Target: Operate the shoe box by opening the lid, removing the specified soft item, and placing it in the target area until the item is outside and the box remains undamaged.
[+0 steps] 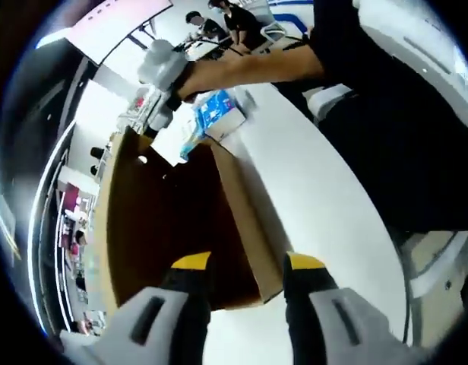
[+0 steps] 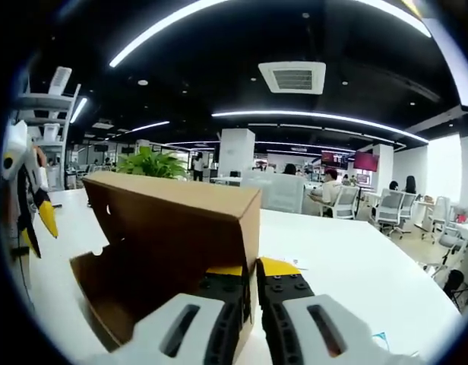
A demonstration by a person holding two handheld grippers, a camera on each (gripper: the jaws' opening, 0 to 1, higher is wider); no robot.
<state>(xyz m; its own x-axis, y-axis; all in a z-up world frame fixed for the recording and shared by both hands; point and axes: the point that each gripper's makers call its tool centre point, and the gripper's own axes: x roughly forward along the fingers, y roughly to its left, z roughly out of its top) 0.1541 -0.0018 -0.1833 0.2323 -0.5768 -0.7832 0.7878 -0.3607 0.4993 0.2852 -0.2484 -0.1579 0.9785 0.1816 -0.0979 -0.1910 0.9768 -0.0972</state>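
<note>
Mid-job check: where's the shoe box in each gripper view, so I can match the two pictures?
Left gripper view: the shoe box fills the centre-left, its dark inside facing the camera, just beyond the left claw.
Right gripper view: it sits lower left of centre, its raised wall pinched in the right claw.
Shared landmark: the white table.

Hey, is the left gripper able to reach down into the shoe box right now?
Probably yes. The left gripper hovers open at the shoe box rim, the interior below looks unobstructed, and the right gripper pinches the box wall, apparently steadying it.
</note>
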